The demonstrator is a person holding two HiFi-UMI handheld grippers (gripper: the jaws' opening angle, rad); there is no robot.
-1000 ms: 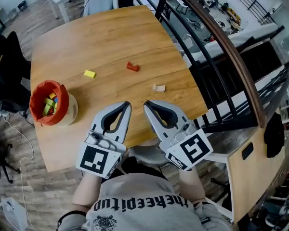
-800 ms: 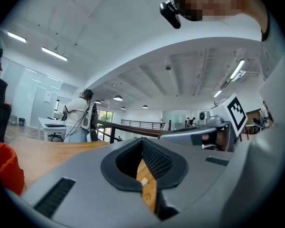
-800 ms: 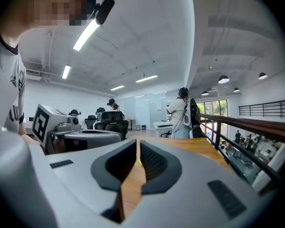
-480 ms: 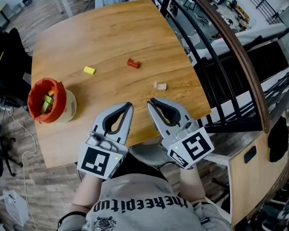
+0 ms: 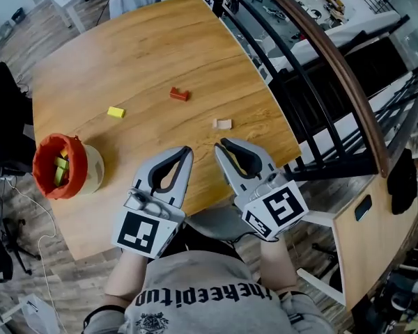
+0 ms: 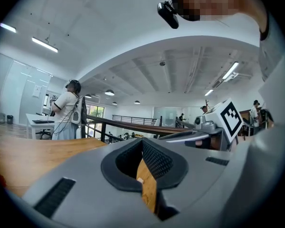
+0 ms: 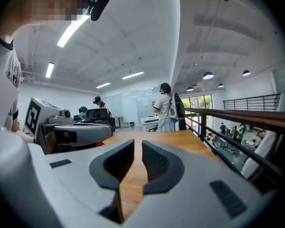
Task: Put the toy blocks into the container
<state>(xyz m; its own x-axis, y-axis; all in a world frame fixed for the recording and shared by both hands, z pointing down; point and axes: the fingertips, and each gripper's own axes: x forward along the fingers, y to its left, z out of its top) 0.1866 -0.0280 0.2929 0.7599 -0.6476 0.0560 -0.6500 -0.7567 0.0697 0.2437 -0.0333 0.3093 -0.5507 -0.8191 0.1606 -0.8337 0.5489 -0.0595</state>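
Pointing far across the wooden surface [image 5: 160, 54], the right gripper [image 5: 223, 145] is sitting empty, its jaws having just been opening a crack. Small pale beige block [image 5: 223, 124] is lying just beyond its tips; clenched left gripper [image 5: 186, 150] is sitting farther off.

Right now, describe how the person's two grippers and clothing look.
Both the left gripper and right gripper are pale grey plastic, with curved jaws lined by black ribbed pads and a cube bearing black-and-white square markers. The right's jaws have just been opening, empty. The person wears a grey printed T-shirt.
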